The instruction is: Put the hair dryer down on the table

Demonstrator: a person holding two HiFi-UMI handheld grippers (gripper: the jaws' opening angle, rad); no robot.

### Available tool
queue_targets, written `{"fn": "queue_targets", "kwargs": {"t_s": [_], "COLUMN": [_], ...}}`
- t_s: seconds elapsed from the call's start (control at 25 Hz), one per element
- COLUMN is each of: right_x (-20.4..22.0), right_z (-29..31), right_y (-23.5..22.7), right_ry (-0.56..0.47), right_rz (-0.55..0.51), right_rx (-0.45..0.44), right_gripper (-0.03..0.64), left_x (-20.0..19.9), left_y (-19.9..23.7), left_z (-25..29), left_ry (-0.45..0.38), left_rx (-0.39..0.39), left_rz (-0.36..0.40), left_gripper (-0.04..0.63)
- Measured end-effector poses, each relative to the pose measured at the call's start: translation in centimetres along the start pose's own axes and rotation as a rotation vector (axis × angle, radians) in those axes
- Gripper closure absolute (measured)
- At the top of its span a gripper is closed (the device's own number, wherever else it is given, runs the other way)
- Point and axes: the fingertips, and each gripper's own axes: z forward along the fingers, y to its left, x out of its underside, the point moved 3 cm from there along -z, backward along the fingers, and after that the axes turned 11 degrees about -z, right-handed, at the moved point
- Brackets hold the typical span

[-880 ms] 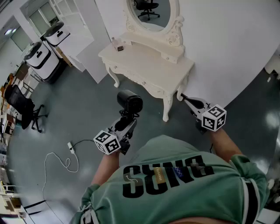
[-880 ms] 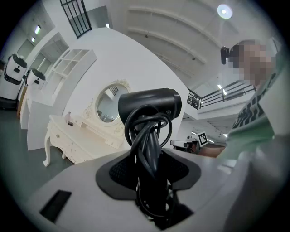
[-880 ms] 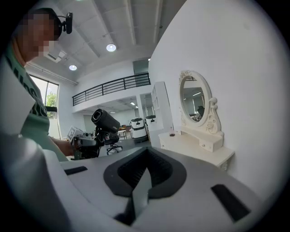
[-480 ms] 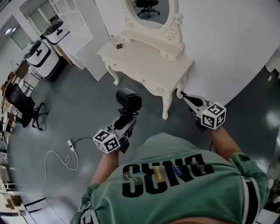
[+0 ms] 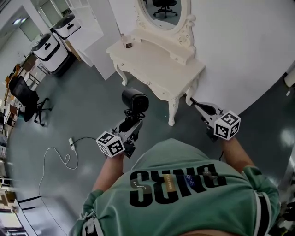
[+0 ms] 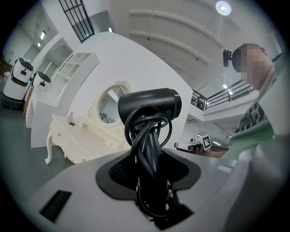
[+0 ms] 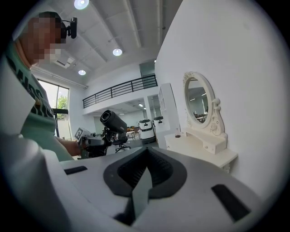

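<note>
The left tongs [image 5: 130, 119] are clamping the hair dryer [image 5: 134, 100] upright in mid-air, apparently well short of the surface [image 5: 152, 62] (the right tongs [image 5: 192, 101] are sitting closed, empty), so setting it down is remaining undone.

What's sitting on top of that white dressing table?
An oval mirror stands at the back on a low shelf, and a small bottle-like item sits near one back corner, too small to identify. The rest of the dressing table looks bare. Drawer contents are hidden.
</note>
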Motion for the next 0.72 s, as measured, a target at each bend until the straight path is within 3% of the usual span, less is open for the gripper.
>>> {"fn": "queue_targets", "kwargs": {"t_s": [0.36, 0.72], "right_x": [2.1, 2.3], "right_z": [-1.7, 5.2], "right_y": [-3.0, -4.2], "right_ry": [0.005, 0.039], "right_rz": [0.029, 0.029], "right_rx": [-0.060, -0.108], "right_gripper": [0.623, 0.623], "left_x": [1.3, -1.3], "left_y": [-1.5, 4.4], "left_z": [2.2, 2.7], "left_ry": [-0.032, -0.046], "left_rx": [-0.056, -0.054], "left_rz": [-0.040, -0.065], "left_gripper": [0.416, 0.416]}}
